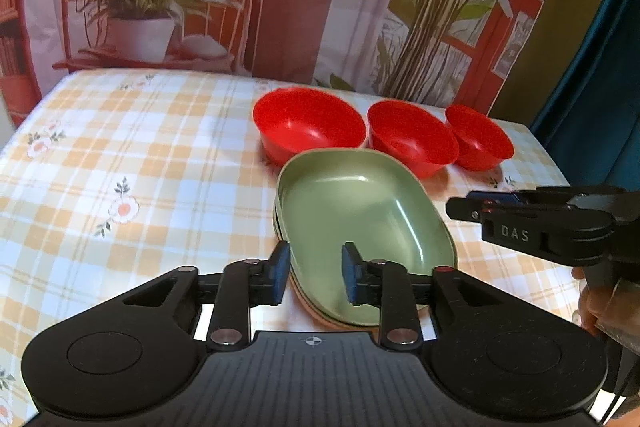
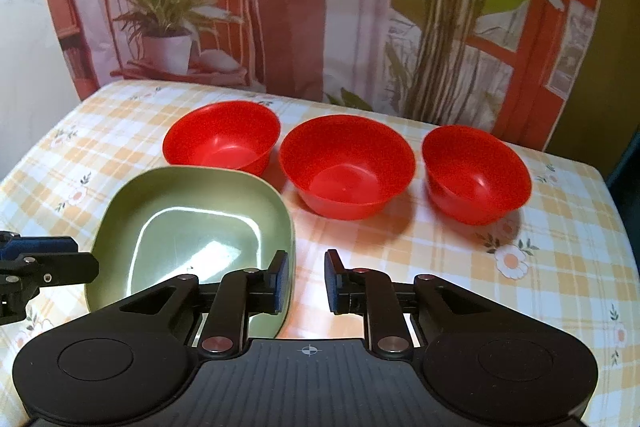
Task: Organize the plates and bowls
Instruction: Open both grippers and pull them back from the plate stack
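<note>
A stack of green plates [image 1: 360, 219] lies on the checked tablecloth [image 1: 120, 155]; it also shows in the right wrist view [image 2: 192, 219]. Three red bowls stand in a row behind it: left [image 2: 220, 137], middle [image 2: 346, 165], right [image 2: 476, 173]. My left gripper [image 1: 316, 273] is open, its fingers straddling the near left rim of the stack without gripping. My right gripper [image 2: 306, 281] is open and empty, just right of the plates' edge and in front of the middle bowl. Each gripper shows in the other's view.
A printed backdrop [image 2: 320, 7] with plants and a chair hangs behind the table's far edge. The table's right edge [image 2: 608, 195] lies close to the right bowl. A blue curtain [image 1: 600, 47] hangs at the right. Bare cloth stretches left of the plates.
</note>
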Action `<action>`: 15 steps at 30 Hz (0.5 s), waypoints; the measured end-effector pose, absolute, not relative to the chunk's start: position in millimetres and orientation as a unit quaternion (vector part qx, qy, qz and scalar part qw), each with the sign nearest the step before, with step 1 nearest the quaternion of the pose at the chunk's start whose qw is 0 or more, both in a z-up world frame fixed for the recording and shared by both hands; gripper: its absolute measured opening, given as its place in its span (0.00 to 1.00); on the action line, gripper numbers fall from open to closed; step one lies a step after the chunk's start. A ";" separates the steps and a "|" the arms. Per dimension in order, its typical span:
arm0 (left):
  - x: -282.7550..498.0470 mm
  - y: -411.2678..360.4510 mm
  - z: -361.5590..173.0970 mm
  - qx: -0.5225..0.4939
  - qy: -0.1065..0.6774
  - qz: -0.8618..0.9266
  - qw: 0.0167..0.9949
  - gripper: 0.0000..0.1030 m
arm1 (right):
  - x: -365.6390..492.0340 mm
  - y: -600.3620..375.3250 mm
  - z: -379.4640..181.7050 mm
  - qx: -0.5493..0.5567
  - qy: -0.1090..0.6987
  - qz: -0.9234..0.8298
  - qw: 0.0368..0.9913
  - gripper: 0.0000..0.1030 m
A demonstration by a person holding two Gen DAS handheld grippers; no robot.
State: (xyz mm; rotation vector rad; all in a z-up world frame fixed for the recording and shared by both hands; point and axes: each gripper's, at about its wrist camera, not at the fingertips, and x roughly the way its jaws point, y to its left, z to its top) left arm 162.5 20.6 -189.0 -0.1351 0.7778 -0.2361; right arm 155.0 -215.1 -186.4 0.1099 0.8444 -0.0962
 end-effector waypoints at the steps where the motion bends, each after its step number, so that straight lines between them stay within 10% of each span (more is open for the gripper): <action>1: 162.0 20.0 -187.0 -0.063 0.376 -0.114 0.918 0.30 | 152.4 -217.7 -185.1 0.059 0.407 -0.048 0.910 0.20; 15: 165.8 16.8 -158.2 -0.040 0.340 -0.117 0.932 0.36 | 123.0 -248.6 -169.3 0.112 0.381 -0.064 0.916 0.33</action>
